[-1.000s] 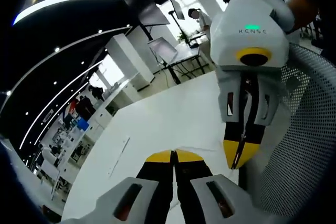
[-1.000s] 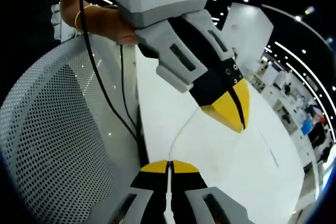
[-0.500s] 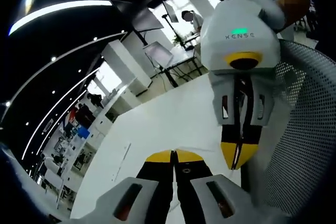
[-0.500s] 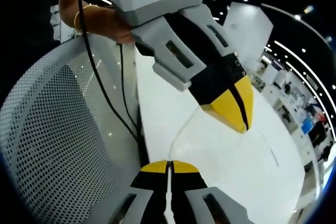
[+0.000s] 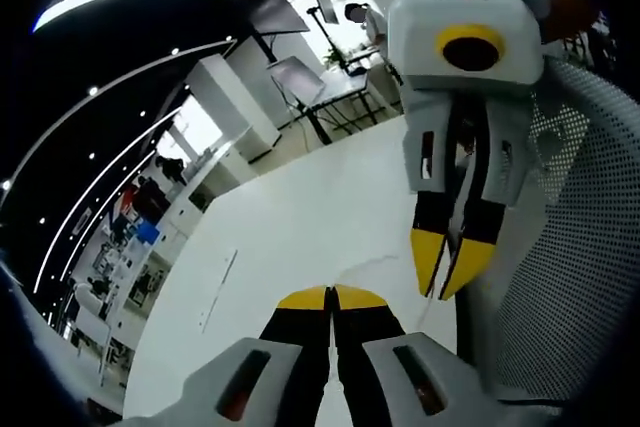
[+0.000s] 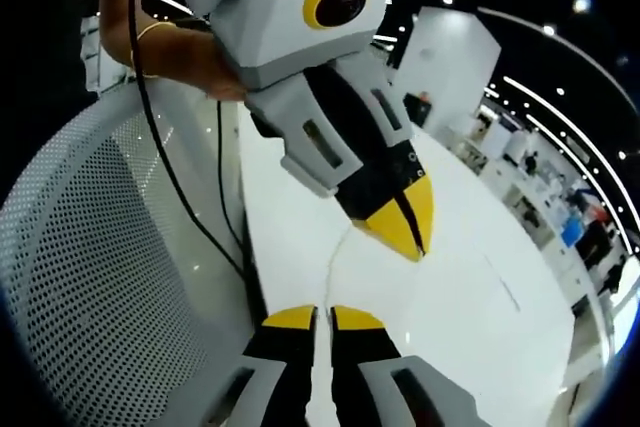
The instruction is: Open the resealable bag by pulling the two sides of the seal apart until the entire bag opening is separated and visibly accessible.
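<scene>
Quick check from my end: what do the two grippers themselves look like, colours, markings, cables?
Both have pale grey bodies, black fingers with yellow tips. The right gripper carries a green light and "KENSE" lettering; a black cable trails from the left gripper. A thin bracelet circles the wrist.

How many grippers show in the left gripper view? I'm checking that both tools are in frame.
2. The left gripper rises from the bottom of the view, yellow tips together. The right gripper comes down from the upper right, tips slightly parted, above the white table.
</scene>
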Demonstrator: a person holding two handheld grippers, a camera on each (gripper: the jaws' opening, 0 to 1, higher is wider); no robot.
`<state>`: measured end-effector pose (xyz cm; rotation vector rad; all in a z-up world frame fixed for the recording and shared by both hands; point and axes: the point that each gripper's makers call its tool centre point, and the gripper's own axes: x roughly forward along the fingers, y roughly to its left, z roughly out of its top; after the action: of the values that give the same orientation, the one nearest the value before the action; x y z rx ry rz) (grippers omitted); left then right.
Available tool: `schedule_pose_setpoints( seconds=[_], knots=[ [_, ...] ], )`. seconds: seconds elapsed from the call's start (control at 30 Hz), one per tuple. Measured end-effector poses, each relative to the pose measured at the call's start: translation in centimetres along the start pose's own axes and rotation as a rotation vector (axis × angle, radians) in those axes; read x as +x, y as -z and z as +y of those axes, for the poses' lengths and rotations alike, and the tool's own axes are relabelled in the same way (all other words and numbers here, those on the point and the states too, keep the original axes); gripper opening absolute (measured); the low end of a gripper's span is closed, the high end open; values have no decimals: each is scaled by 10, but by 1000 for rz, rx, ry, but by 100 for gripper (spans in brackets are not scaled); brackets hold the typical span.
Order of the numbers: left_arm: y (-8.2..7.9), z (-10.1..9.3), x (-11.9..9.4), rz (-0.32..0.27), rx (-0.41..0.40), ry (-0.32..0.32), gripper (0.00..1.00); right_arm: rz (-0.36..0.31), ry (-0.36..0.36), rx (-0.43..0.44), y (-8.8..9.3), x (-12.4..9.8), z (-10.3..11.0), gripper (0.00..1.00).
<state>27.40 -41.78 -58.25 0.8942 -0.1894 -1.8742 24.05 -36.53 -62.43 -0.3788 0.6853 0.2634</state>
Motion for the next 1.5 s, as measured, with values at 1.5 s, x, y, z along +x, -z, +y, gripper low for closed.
schedule_pose_setpoints(
  seconds=[1.5],
  knots=[
    [91,51,68,86,77,3,0,-62,115,157,-2,-9,-30,24]
  ],
)
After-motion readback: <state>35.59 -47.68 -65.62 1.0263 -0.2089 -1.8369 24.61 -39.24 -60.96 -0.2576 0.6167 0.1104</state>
